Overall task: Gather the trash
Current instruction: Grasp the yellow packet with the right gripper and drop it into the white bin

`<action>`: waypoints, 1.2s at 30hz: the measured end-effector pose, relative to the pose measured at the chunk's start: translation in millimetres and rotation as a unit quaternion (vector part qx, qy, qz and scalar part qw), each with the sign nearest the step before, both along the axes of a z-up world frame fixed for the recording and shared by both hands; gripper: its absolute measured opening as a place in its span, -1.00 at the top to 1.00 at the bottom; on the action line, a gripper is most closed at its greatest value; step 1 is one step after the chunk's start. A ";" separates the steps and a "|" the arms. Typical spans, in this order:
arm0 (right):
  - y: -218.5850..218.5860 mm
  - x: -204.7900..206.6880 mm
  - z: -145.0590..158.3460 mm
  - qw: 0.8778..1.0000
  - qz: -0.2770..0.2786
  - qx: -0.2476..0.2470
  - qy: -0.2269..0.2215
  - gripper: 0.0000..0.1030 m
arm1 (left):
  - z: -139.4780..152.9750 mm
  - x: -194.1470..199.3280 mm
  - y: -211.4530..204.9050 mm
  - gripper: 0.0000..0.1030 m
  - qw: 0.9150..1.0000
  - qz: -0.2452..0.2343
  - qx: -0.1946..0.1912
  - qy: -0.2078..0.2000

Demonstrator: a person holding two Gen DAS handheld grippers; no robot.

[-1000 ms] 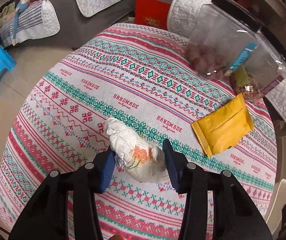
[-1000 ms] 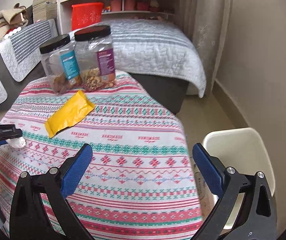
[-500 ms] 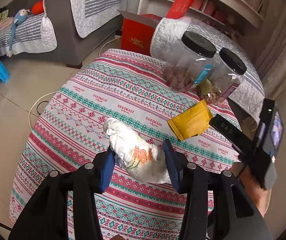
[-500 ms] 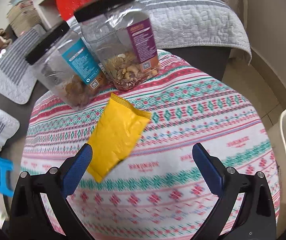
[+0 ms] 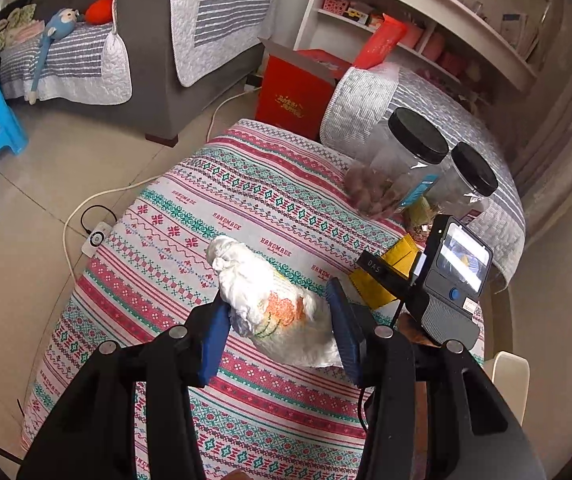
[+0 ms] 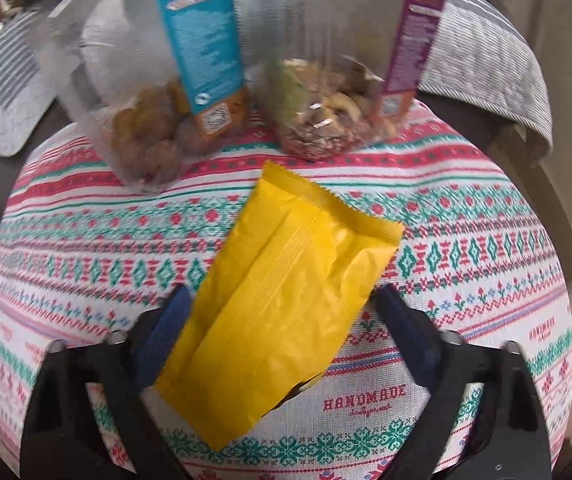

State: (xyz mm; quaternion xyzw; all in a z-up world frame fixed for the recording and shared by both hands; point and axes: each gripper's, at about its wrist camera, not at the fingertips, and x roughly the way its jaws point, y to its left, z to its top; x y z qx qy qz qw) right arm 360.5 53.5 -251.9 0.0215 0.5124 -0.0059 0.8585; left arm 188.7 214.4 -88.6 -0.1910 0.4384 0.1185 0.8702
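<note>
I'm over the round table (image 5: 190, 248) with its patterned cloth, and it sits lower in my left view than a second ago, with more floor showing around it. My two clear jars (image 6: 158, 92), small and far in the right view a second ago, now loom across its top. The yellow wrapper (image 6: 286, 292) lies flat on the cloth just in front of them, now between my right gripper (image 6: 282, 320) pads; those jaws have just been closing but their pads do not yet press it. My left gripper (image 5: 276, 320) stays pinched on the crumpled white tissue (image 5: 274, 304), now lifted clear of the cloth.
</note>
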 end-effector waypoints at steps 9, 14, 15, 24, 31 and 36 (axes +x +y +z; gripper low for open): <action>-23.9 -69.7 14.9 0.994 0.087 0.066 0.006 0.89 | 5.4 -7.3 2.4 0.10 1.000 0.005 -0.007 0.003; -58.7 -120.9 32.4 0.991 0.113 0.075 -0.008 0.94 | 8.1 -13.1 -3.3 0.10 1.000 0.003 -0.001 0.006; -66.4 -130.8 38.5 0.990 0.115 0.081 -0.011 0.94 | 8.7 -14.1 -5.4 0.10 1.000 0.001 0.000 0.006; -141.4 -179.5 90.2 0.985 0.116 0.114 -0.058 0.94 | 15.3 -20.5 -49.0 0.10 0.999 -0.032 0.044 0.001; -196.1 -198.2 121.1 0.984 0.100 0.111 -0.093 0.94 | 20.3 -24.0 -96.9 0.10 0.995 -0.059 0.083 -0.010; -240.8 -206.2 127.8 0.986 0.067 0.108 -0.106 0.94 | 21.5 -22.2 -134.6 0.10 0.992 -0.086 0.092 -0.012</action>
